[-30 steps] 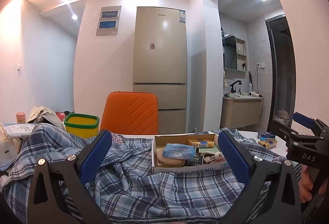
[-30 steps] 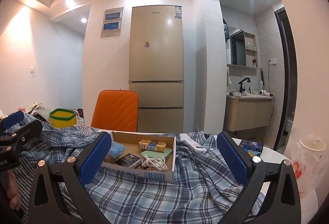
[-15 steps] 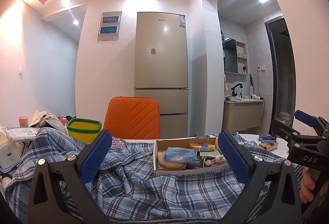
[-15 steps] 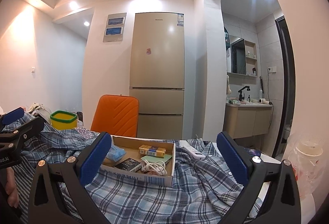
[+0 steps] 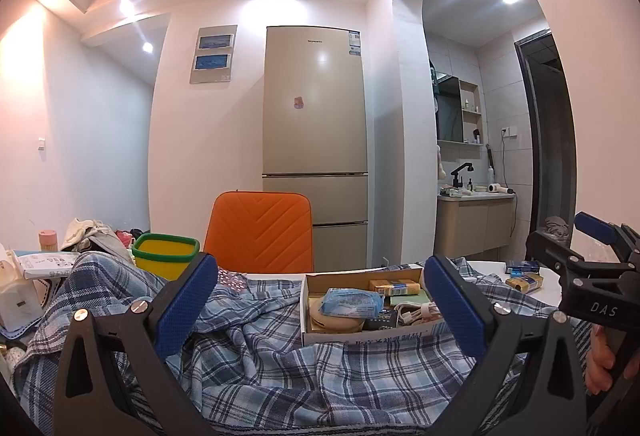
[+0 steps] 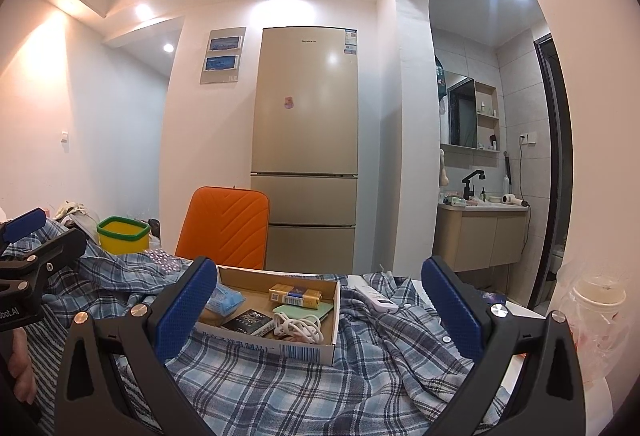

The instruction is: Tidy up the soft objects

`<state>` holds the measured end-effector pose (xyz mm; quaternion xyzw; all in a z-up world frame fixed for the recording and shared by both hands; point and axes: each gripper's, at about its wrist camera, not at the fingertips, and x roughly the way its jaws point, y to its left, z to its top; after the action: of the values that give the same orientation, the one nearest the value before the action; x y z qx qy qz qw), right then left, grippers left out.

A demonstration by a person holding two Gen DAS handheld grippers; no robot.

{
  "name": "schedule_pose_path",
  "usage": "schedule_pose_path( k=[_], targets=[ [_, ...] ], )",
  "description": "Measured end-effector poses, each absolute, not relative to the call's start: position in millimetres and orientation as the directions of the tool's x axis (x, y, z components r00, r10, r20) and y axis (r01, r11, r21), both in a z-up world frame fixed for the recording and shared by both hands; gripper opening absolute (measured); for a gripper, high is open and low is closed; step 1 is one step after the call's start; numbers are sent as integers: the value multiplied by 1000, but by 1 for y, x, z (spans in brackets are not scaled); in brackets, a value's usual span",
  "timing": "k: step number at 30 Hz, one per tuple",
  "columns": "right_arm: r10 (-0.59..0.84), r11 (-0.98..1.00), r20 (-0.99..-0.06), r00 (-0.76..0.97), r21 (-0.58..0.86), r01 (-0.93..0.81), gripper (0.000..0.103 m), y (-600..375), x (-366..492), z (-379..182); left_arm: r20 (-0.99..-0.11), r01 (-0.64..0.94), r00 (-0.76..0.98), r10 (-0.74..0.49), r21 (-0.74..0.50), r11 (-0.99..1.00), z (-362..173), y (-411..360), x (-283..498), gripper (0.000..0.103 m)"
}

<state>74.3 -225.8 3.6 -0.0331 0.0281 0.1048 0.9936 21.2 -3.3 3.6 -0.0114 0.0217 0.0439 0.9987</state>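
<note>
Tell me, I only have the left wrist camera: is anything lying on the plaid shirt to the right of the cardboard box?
Observer: Yes. A white bar-shaped device lies on the plaid shirt, just right of the cardboard box.
Operator: Anything beyond it, further right?
Observer: A lidded cup in a clear plastic bag stands at the far right.
Operator: I see only one side of the right gripper. Is it holding anything?
Observer: No. The right gripper is open above the shirt, with nothing between its fingers.
</note>
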Motion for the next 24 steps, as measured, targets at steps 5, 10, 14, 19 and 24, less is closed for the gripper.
schedule_pose_path(
  k=[5,10,14,19,24],
  targets=[
    [205,976,-64,977,-61,-209,103,-226,74,4,-45,-89,995,88,-20,996,4,-3,21,103],
    [205,976,-64,977,-61,-209,103,-226,74,4,-49,-92,995,91,-23,996,3,-3,21,103],
    [205,976,-63,977,-61,-209,103,-226,74,4,-49,-94,994,93,-25,995,2,-2,21,103],
    [205,976,-63,977,-60,-209,103,-226,74,4,-49,-93,995,92,-24,995,2,-1,20,103],
    [205,976,-63,977,-61,-209,103,-226,74,4,-50,-93,995,91,-24,995,2,-2,21,103]
  ],
)
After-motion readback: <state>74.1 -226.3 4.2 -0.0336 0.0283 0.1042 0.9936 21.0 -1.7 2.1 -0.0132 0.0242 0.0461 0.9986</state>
